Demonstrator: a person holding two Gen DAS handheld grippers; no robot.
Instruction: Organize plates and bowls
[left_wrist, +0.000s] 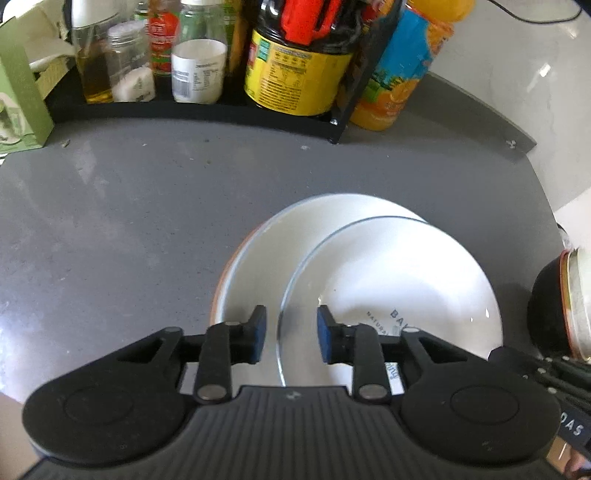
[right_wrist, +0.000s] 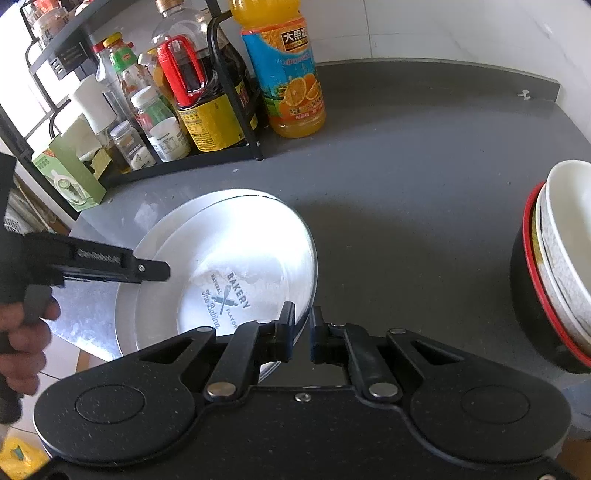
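Stack of plates (right_wrist: 236, 240) lying on the grey counter (right_wrist: 406, 192), before the bottle rack (right_wrist: 155, 110). Left gripper (left_wrist: 291, 334) open wide, straddling the glass plate's (left_wrist: 388, 280) near rim without touching. Right gripper (right_wrist: 300, 334) narrowly open, around the stack's right edge, gripping nothing. Stacked bowls (right_wrist: 554, 266) standing well apart at right.

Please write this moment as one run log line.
left gripper: open around glass plate rim | right gripper: open at plate edge | bowl stack: right, apart
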